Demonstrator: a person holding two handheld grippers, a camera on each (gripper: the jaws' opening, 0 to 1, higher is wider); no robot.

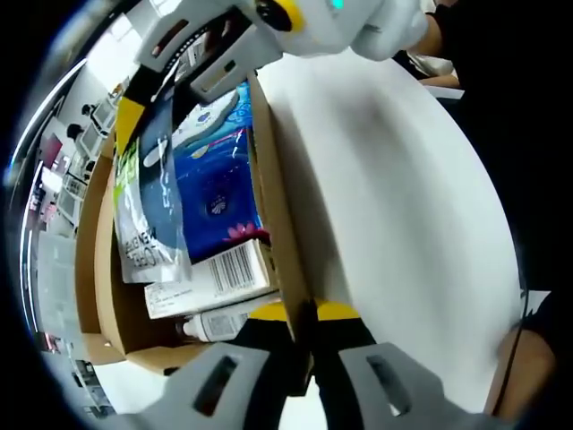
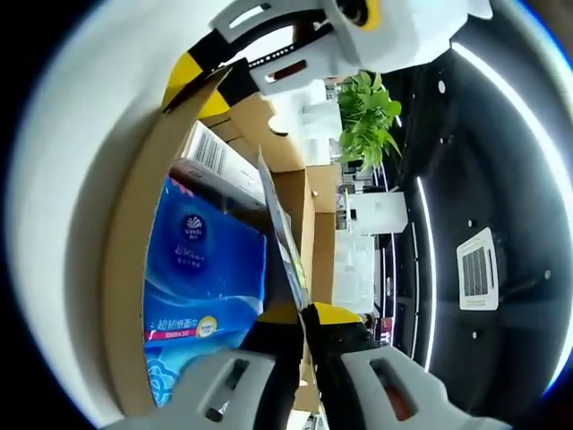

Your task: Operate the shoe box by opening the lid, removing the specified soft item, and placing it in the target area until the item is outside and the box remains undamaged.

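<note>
The left tool [image 1: 303, 315] is closed narrow on the cardboard side wall of the open shoe box [image 1: 273, 197], its yellow-tipped jaws pinching the wall's upper edge from both sides. Inside that wall, touching it, lies the blue tissue pack [image 1: 215, 179] with a barcode at its near end; against the pack's far side leans a clear plastic packet [image 1: 148, 206] printed in dark blue and white, and a white carton [image 1: 210, 291] with a small white bottle [image 1: 215, 324] lie at the box's near end, just beside the left tool. Outside the wall the white desk [image 1: 394, 197] spreads away, with a person's dark sleeve at its far edge. The right tool [image 1: 183, 63] reaches in at the box's far end, over the plastic packet. In the right gripper view, the right tool [image 2: 303, 315] is closed narrow on the thin edge of the clear plastic packet [image 2: 282, 233], which stands upright beside the blue tissue pack [image 2: 201, 278] within the shoe box [image 2: 134, 233]; the left tool [image 2: 208, 76] grips the box wall beyond, and a green plant [image 2: 367, 112] stands behind the box.
</note>
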